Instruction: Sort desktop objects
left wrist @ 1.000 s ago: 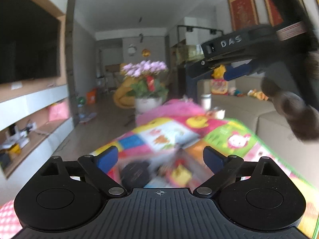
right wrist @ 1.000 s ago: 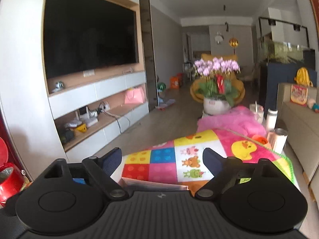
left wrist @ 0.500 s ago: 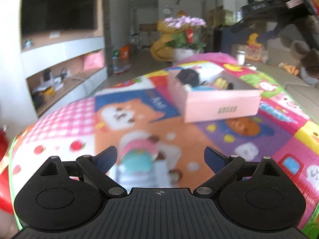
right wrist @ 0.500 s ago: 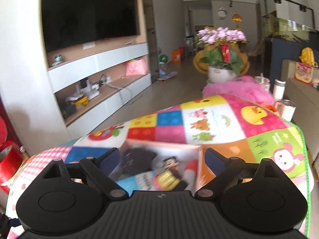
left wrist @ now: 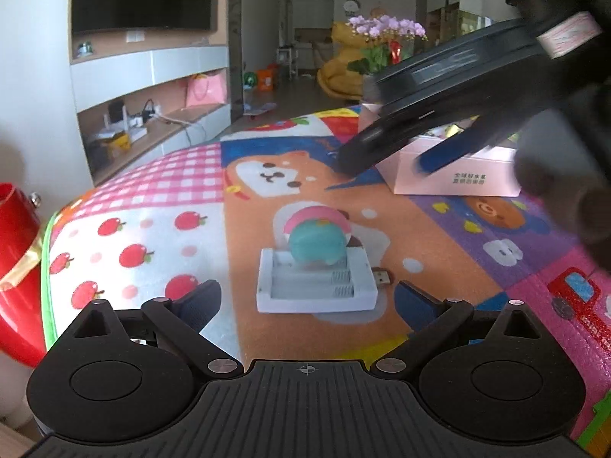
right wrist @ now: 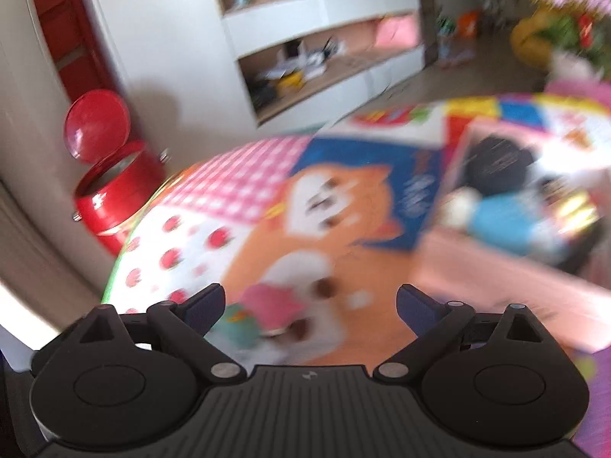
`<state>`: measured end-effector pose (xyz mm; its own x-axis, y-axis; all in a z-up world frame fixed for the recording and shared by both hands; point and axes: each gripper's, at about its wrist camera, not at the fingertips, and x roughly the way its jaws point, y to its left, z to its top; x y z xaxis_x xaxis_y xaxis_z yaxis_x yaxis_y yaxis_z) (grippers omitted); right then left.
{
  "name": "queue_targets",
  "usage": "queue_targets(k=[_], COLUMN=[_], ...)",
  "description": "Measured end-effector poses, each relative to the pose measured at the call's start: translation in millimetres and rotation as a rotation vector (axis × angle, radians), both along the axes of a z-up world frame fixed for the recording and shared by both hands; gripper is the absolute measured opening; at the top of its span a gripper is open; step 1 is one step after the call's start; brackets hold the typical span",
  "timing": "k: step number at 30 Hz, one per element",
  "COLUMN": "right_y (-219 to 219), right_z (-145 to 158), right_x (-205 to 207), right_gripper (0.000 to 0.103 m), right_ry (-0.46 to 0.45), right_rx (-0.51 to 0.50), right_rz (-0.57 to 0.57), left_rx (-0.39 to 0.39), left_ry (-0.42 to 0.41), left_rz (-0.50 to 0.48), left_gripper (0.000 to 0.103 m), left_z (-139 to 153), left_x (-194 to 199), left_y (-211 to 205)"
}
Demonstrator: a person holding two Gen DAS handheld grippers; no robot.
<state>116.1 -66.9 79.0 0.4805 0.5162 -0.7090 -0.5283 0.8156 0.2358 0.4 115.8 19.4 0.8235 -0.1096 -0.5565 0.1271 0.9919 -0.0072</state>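
A white battery charger [left wrist: 315,286] lies on the colourful play mat [left wrist: 160,206], with a teal and pink round toy [left wrist: 317,238] resting on its far edge. My left gripper [left wrist: 307,301] is open and empty, just short of the charger. A pink box [left wrist: 454,175] holding several items stands at the far right. My right gripper [left wrist: 427,160] hangs over that box in the left wrist view. In the blurred right wrist view my right gripper [right wrist: 310,301] is open and empty above the toy [right wrist: 263,313], and the pink box [right wrist: 508,263] lies to its right.
A red bin [right wrist: 114,198] with an open lid stands on the floor left of the table; it also shows in the left wrist view [left wrist: 17,267]. The table's rounded left edge [left wrist: 47,236] is close. A TV wall with shelves [left wrist: 152,87] is beyond.
Both grippers have swung down and left from the box towards the charger and toy. The left one has come closer to the charger. The right wrist view is motion-blurred.
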Motion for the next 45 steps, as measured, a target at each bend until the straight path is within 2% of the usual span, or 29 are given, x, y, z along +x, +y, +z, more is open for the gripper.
queue_targets(k=[5,7,8,12,19,22,26,28,32,37,38,42,45], right_y=[39.6,49.4,50.5,28.6,-44.1,-77.5,-118.2,-136.5,-165.1,-179.6,-180.7,-179.5,-184.3], right_z=[-23.9,-29.2,-31.1,-21.2,1.4,1.1,-9.4,-15.9,-27.7,-36.8,-37.4,-39.7,-41.7], right_x=[1.8,1.8,2.9,-2.6,-26.8,-43.4,-67.1,-77.6,-92.5,-102.4,-104.1,-108.3,-111.1], right_gripper=[0.087,0.064,0.057,0.056,0.056,0.056,0.056,0.056,0.056,0.057,0.058,0.075,0.078], right_ry=[0.094,0.112,0.111,0.076,-0.032,-0.059,-0.098,-0.103,-0.069,-0.072,-0.079,-0.138,-0.157], right_rx=[0.027,0.009,-0.003,-0.006,-0.015,-0.034,-0.085,-0.100,-0.063,-0.036,-0.035,-0.063,-0.073], right_rz=[0.036,0.053,0.058,0.034,-0.049,-0.090,-0.175,-0.224,-0.279,-0.321,-0.323,-0.350,-0.364], left_rx=[-0.009,-0.006,-0.005,-0.001,0.025,0.035,-0.008,-0.016,-0.013,-0.016,-0.018,-0.029,-0.035], left_ry=[-0.003,-0.001,0.001,0.006,0.029,0.059,0.103,0.109,0.113,0.118,0.121,0.136,0.141], left_rz=[-0.017,-0.019,-0.019,-0.019,-0.037,-0.028,-0.042,-0.067,-0.133,-0.261,-0.291,-0.406,-0.453], left_gripper=[0.101,0.101,0.101,0.101,0.102,0.102,0.102,0.102,0.102,0.102,0.102,0.102,0.102], left_z=[2.8,3.1,3.1,3.4,1.5,-1.5,-5.4,-6.5,-6.7,-4.1,-3.8,-2.5,-0.4], left_x=[-3.7,-3.8,-3.5,-0.3,15.7,26.7,35.8,36.8,36.9,30.4,27.8,14.9,5.9], left_y=[0.4,-0.3,-0.6,-2.5,-15.1,-17.2,-17.1,-23.1,-48.0,-83.4,-89.5,-108.4,-115.3])
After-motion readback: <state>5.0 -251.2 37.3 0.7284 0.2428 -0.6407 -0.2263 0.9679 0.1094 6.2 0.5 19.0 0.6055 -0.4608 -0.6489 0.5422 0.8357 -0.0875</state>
